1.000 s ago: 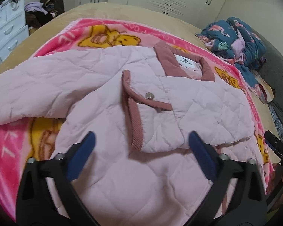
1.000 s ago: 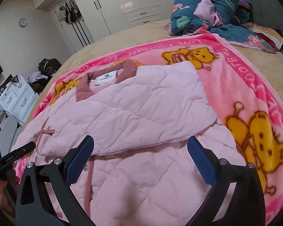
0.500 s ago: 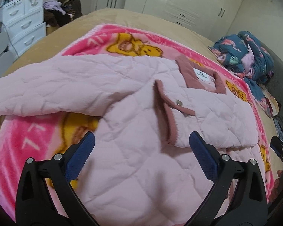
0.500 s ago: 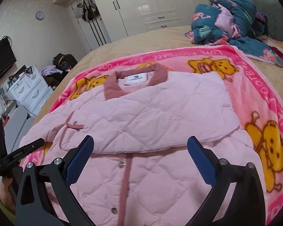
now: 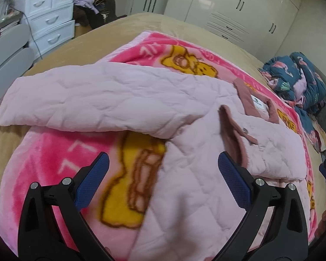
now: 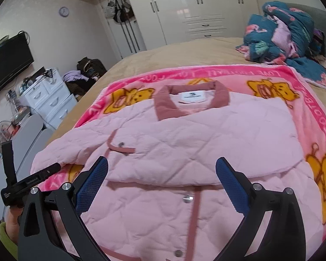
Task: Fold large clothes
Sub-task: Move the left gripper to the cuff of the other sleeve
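Clutter sits clear of my work: bedding heap (image 6: 280, 24) at two o'clock, white drawers (image 6: 50, 100) at ten. My pink jacket (image 6: 184, 152) lies on the cartoon blanket (image 6: 315, 108), collar (image 6: 191, 102) toward twelve, one sleeve (image 5: 93, 100) stretched toward nine, probably unfolded. My left gripper (image 5: 163, 182) and right gripper (image 6: 162, 184) gape wide, holding nothing.

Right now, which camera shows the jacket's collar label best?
The right wrist view: the label faces the camera, whole, inside the open collar. In the left wrist view the label sits far off at a slant, small and partly hidden by the collar's edge.
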